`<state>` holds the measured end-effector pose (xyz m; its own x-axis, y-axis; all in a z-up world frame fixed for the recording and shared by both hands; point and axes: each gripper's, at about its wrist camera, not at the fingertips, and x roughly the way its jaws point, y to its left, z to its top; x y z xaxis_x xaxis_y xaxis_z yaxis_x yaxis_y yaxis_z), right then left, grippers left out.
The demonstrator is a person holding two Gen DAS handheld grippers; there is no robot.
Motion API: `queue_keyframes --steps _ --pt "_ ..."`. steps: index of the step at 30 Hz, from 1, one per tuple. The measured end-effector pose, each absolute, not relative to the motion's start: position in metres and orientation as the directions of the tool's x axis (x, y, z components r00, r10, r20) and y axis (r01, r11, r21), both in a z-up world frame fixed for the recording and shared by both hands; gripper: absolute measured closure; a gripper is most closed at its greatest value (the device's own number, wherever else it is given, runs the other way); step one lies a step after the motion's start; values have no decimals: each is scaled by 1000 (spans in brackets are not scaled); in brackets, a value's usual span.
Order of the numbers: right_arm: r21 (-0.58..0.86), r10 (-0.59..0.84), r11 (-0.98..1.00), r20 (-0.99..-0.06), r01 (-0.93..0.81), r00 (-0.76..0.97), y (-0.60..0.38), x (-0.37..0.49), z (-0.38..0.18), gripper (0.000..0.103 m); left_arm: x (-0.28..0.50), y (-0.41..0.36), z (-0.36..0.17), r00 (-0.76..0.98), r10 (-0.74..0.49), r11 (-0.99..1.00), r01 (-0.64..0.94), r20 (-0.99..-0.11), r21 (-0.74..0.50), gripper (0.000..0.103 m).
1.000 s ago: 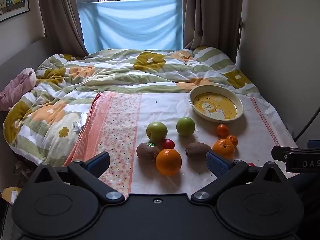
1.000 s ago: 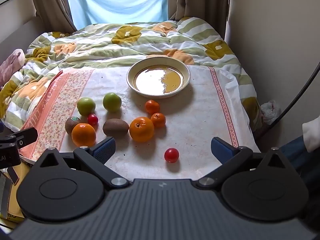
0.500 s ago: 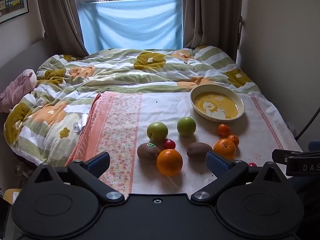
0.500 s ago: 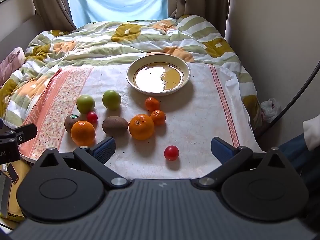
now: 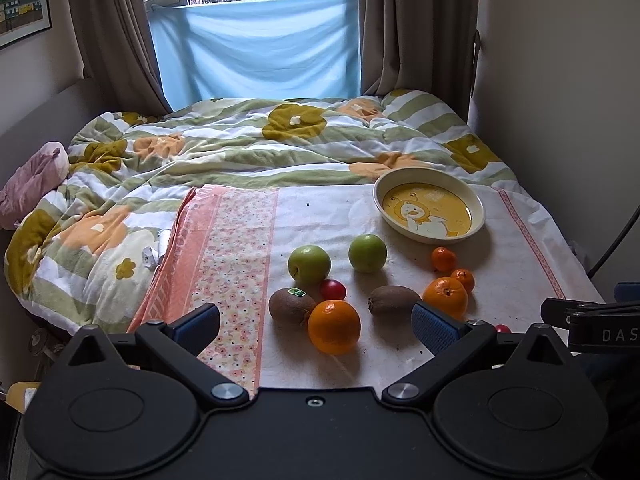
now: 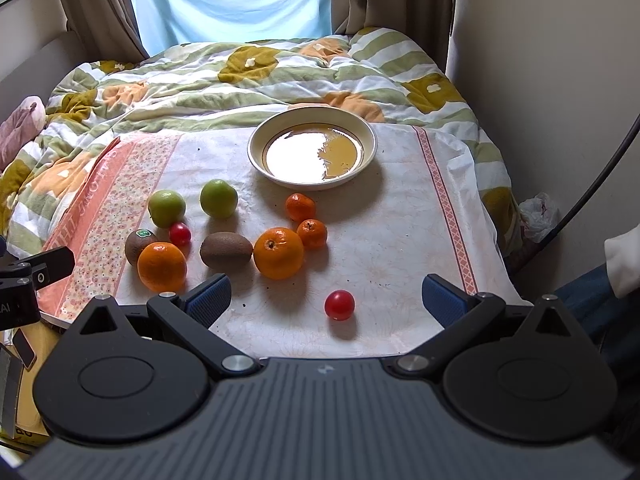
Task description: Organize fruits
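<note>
Both hand-held grippers hang released and empty. The cherry tomato [image 6: 339, 305] lies just ahead, between the right hand-held gripper [image 6: 326, 296]'s jaws; the empty dish [image 6: 312, 150] sits far ahead. Advance low, straddle it, close gently, since it could roll
</note>
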<state>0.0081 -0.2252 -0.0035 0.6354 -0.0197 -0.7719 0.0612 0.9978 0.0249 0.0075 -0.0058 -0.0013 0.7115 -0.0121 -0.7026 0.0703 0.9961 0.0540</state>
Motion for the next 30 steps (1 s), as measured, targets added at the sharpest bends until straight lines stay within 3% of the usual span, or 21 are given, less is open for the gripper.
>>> queue_keyframes --steps 30 --pt "26 -22 998 -776 66 630 -226 12 -6 0 9 -7 -2 709 -18 995 79 -705 55 0"
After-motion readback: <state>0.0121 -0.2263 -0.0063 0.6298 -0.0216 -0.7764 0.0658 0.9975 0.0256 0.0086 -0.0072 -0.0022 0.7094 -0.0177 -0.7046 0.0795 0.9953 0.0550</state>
